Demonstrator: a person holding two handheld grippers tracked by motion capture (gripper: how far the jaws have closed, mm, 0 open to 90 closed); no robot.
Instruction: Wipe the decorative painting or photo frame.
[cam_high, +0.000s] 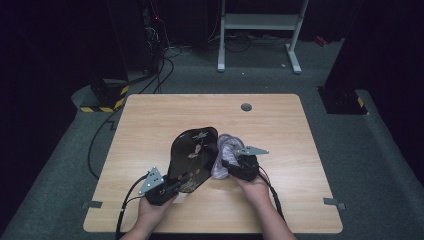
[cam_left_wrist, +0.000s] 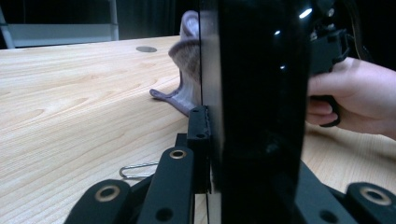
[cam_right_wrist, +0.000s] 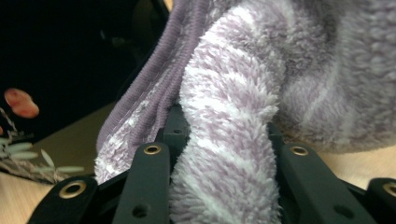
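Left tongs (cam_high: 175, 187) pinch the black lacquered tray (cam_high: 192, 156), tilting it up so right tongs (cam_high: 235, 165), pinching the striped lavender towel (cam_high: 224, 155), can wipe it

1. The black lacquered tray (cam_high: 192, 157) stands tilted near the light wooden table's (cam_high: 150, 120) middle.
2. The lilac striped fleece cloth (cam_high: 223, 152) lies touching the tray's right side.
3. A wire paperclip (cam_left_wrist: 135, 170) lies left of the tray.

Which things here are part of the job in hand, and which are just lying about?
In the job:
- black lacquered tray, clamped on edge by the left gripper
- fluffy lilac cloth, pinched in the right gripper beside the tray

Lying about:
- paper clip on the table
- white metal stand on the floor behind
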